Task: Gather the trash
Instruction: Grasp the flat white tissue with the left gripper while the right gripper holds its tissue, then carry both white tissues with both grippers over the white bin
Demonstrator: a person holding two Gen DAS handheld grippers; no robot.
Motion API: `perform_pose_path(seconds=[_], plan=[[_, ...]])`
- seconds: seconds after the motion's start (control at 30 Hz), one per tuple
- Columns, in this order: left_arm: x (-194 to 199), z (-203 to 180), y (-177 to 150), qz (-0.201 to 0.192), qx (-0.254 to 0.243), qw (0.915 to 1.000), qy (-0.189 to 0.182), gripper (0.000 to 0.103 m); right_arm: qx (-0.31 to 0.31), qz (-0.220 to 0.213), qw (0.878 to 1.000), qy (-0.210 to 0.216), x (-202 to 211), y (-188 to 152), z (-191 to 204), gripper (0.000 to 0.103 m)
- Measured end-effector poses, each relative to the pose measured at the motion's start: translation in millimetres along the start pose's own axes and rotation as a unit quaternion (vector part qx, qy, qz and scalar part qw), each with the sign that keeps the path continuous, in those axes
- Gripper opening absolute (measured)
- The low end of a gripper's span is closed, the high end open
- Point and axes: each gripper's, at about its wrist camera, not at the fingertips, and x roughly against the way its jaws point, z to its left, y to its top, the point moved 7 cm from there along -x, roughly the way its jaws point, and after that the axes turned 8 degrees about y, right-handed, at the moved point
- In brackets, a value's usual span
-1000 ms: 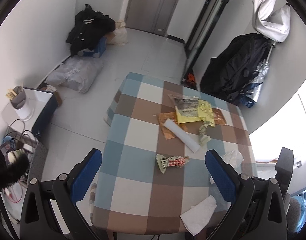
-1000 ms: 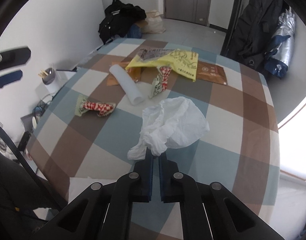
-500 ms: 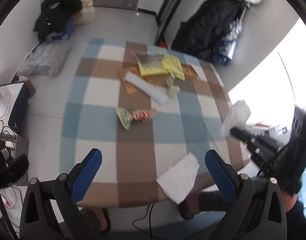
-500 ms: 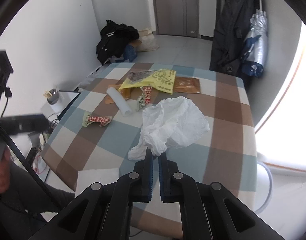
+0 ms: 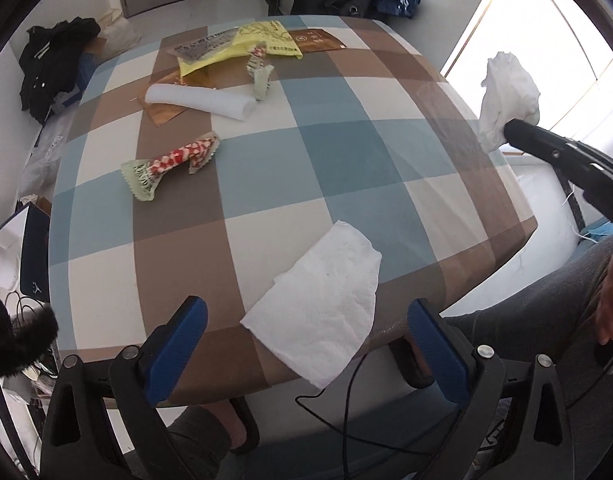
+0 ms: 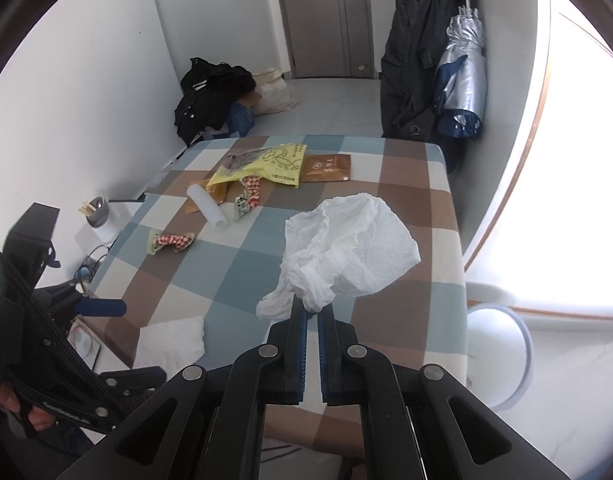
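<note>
My right gripper point(image 6: 312, 307) is shut on a crumpled white tissue point(image 6: 350, 246) and holds it in the air above the table's right side; the tissue also shows in the left wrist view point(image 5: 506, 96). My left gripper point(image 5: 306, 326) is open and empty over the table's near edge, right above a flat white napkin point(image 5: 322, 312). On the checked tablecloth point(image 5: 346, 152) lie a red-and-white snack wrapper point(image 5: 170, 162), a white roll point(image 5: 200, 101), a second small wrapper point(image 5: 260, 72), a yellow bag point(image 5: 242, 46) and a brown packet point(image 5: 318, 40).
A white round bin point(image 6: 498, 350) stands on the floor to the right of the table, below the window. Dark coats and a silver umbrella point(image 6: 462, 84) hang at the back right. A black clothes pile point(image 6: 210, 92) lies on the floor. A cup of sticks point(image 6: 100, 216) stands at the left.
My right gripper has lifted the tissue off the table and drawn back and up to the right. My left gripper has come closer over the flat napkin at the near edge.
</note>
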Motion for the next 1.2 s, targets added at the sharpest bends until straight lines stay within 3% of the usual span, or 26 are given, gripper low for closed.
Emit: perform_pose_path(seconds=[0.13,0.3,0.5,0.57,0.67,0.77,0.87,1.2], plan=[[-11,-3,-4,0.022,-0.01,0.9997,0.011,0.083,-0.002,-0.004,1.0,0.003,3,0,-2,0.004],[-11,-4,-7,0.016,-0.04,0.9978,0.05,0.074,-0.006,-0.009,1.0,0.009,7,1,-2,0.004],[-7,0,-3,0.013,-0.034,0.9981,0.049,0.043,-0.001,-0.007,1.0,0.01,7,-1,-1,0.004],[-6,1,-1,0.011,-0.03,0.9983,0.049,0.024,-0.001,-0.006,1.0,0.009,6,-2,0,0.004],[-8,1,1,0.011,-0.027,0.9982,0.051,0.006,-0.002,-0.006,1.0,0.008,5,-2,-1,0.004],[-7,9,6,0.002,-0.025,0.9962,0.083,0.004,-0.005,-0.006,1.0,0.008,6,-2,-1,0.004],[0,17,14,-0.008,0.013,0.9983,0.056,0.003,-0.007,-0.006,1.0,0.016,11,-3,3,0.004],[48,22,34,-0.086,0.056,0.9937,0.043,0.003,0.011,-0.039,0.999,0.033,59,1,19,0.004]])
